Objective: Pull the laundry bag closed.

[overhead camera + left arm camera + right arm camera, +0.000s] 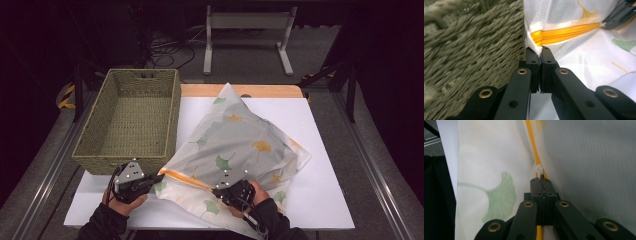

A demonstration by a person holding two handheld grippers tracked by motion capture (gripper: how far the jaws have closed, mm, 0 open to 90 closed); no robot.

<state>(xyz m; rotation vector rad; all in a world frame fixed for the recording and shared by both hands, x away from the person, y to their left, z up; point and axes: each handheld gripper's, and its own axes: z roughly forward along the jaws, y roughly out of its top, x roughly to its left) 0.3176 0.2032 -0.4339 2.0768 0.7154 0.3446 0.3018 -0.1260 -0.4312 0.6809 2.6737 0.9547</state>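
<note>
Bag (pixel 235 145) edge hard against basket (pixel 132 117)

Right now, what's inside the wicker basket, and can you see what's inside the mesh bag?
The wicker basket shows only its bare woven floor. The mesh bag bulges, but its leaf-printed fabric hides any contents. The left gripper and right gripper are clamped at its orange zipper.

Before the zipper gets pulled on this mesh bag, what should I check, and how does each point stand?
1. Left gripper shut on the bag corner at the zipper end: ok.
2. Right gripper shut at the zipper pull: ok.
3. Zipper taut between grippers: ok.
4. Basket beside the bag, empty: ok.
5. Bag contents: cannot tell.
</note>
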